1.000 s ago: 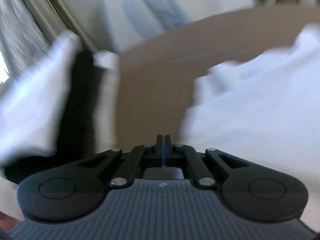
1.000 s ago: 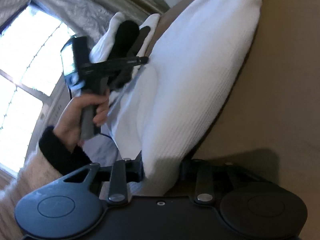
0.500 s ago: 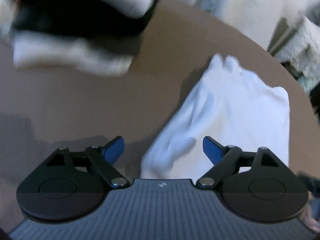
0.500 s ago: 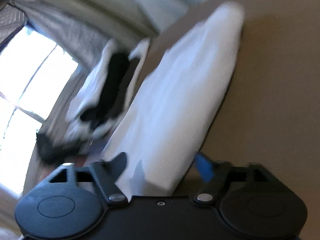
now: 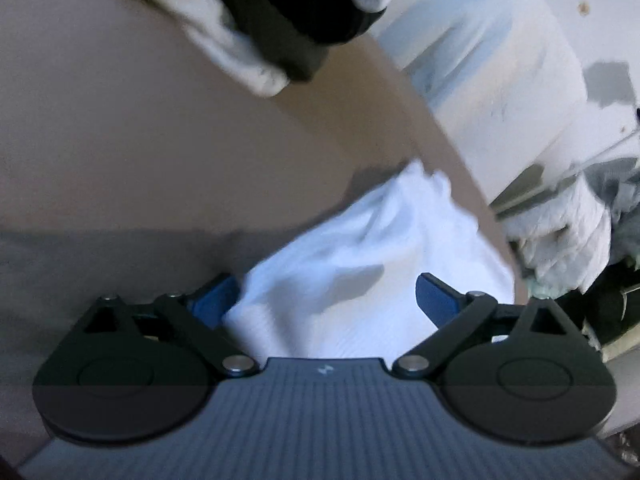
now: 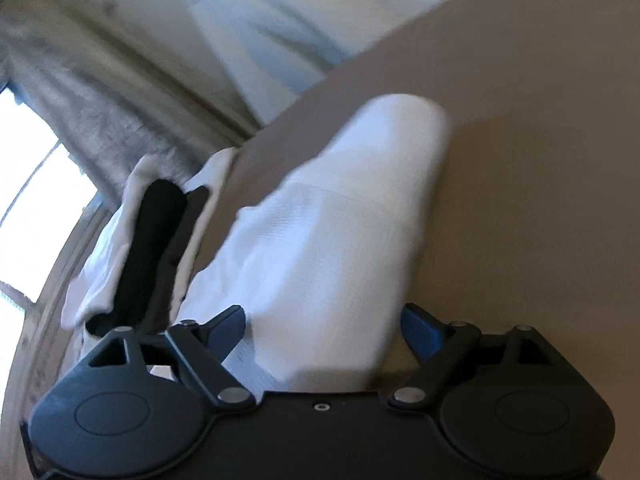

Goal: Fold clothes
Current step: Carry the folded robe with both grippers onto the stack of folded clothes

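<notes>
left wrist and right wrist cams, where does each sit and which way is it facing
Left wrist: sits on the left gripper, looking along its open jaws over the white garment on the brown table; only the gripper shows.
Right wrist: sits on the right gripper, jaws open, facing the same garment lengthwise, toward the window; only the gripper shows.
Shared: the white garment, the table, and the black-and-white clothes pile.

Brown surface (image 5: 120,140) fills left wrist view, curved edge running down right side; same surface (image 6: 540,140) in right wrist view. Pale blurred wall (image 5: 500,60) beyond edge. Grey curtain (image 6: 80,92) hangs at upper left of right wrist view, beside bright window (image 6: 24,184). Cluttered pale and dark items (image 5: 592,248) past surface edge, too blurred to identify.
</notes>
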### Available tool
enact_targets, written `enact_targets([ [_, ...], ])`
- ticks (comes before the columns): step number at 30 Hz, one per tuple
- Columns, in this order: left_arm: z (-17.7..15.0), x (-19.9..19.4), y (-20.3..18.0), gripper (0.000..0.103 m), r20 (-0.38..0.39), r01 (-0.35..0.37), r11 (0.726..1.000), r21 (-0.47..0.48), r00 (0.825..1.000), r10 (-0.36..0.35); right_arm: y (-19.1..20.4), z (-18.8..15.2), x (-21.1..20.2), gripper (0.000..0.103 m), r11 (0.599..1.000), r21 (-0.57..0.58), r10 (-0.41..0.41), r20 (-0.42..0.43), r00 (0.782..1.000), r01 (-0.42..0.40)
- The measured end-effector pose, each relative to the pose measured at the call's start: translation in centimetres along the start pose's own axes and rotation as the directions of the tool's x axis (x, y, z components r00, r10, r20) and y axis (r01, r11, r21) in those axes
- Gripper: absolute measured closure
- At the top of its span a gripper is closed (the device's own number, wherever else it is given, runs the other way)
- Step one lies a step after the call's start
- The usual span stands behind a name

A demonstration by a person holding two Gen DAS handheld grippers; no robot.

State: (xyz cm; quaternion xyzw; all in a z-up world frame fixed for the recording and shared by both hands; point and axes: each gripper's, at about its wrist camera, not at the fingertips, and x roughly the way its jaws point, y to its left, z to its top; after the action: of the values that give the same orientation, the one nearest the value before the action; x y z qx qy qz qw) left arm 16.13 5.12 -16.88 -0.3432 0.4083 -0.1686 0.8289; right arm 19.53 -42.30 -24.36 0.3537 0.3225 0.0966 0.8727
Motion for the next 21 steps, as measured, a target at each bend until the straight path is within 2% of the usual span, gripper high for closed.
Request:
enact_targets([
  [1, -0.1, 0.5, -0.8, 0.065, -0.011, -0.025, 0.998, 0.058, 1.000, 0.025, 0.5, 0.3, 0.8, 0.055, 0.999, -0.035, -0.022, -0.018, 1.000, 0.021],
  [2, -0.5, 0.3, -1.7, 0.086, 0.002, -0.049, 0.992, 0.115, 0.999, 0.049, 1.1, 0.6, 1.4, 0.063, 0.997, -0.066, -0.042, -0.028, 0.999, 0.041],
  [3, -1.0, 0.0, -2.5, 0.087, 0.017, -0.074, 0.982, 0.172, 0.997, 0.072, 1.7, 0.9, 1.7, 0.073, 0.994, -0.093, -0.061, -0.030, 0.998, 0.058],
  [5, -1.9, -0.4, -4.2, 0.090, 0.049, -0.123, 0.952, 0.281, 0.992, 0.114, 4.0, 1.0, 1.1, 0.078, 0.977, -0.194, -0.090, -0.001, 0.996, 0.088],
  [6, -1.7, -0.9, -4.9, 0.090, 0.068, -0.128, 0.944, 0.304, 0.991, 0.112, 5.5, 0.8, 0.5, 0.081, 0.959, -0.262, -0.104, 0.022, 0.994, 0.106],
  [8, -1.2, -2.5, -6.6, 0.091, 0.111, -0.137, 0.921, 0.366, 0.988, 0.103, 9.0, 0.3, -0.9, 0.082, 0.902, -0.407, -0.126, 0.071, 0.989, 0.144],
  [11, -1.1, -5.1, -9.4, 0.091, 0.169, -0.146, 0.884, 0.444, 0.983, 0.077, 13.2, 0.7, -3.3, 0.083, 0.875, -0.467, -0.088, 0.110, 0.990, 0.130],
  [13, -1.1, -6.8, -10.9, 0.091, 0.211, -0.154, 0.862, 0.483, 0.976, 0.056, 16.2, 0.6, -5.0, 0.083, 0.842, -0.521, -0.069, 0.151, 0.986, 0.138],
  [15, -1.0, -8.9, -11.7, 0.091, 0.252, -0.158, 0.856, 0.493, 0.967, 0.033, 19.5, 0.3, -7.0, 0.084, 0.784, -0.600, -0.048, 0.201, 0.978, 0.162],
  [18, -0.2, -12.4, -12.3, 0.091, 0.326, -0.183, 0.851, 0.492, 0.945, 0.015, 24.0, 0.7, -8.3, 0.084, 0.695, -0.700, 0.009, 0.235, 0.972, 0.163],
  [21, 1.5, -15.1, -13.3, 0.091, 0.420, -0.264, 0.822, 0.504, 0.907, 0.033, 28.6, 1.8, -7.9, 0.084, 0.615, -0.776, 0.061, 0.227, 0.972, 0.143],
])
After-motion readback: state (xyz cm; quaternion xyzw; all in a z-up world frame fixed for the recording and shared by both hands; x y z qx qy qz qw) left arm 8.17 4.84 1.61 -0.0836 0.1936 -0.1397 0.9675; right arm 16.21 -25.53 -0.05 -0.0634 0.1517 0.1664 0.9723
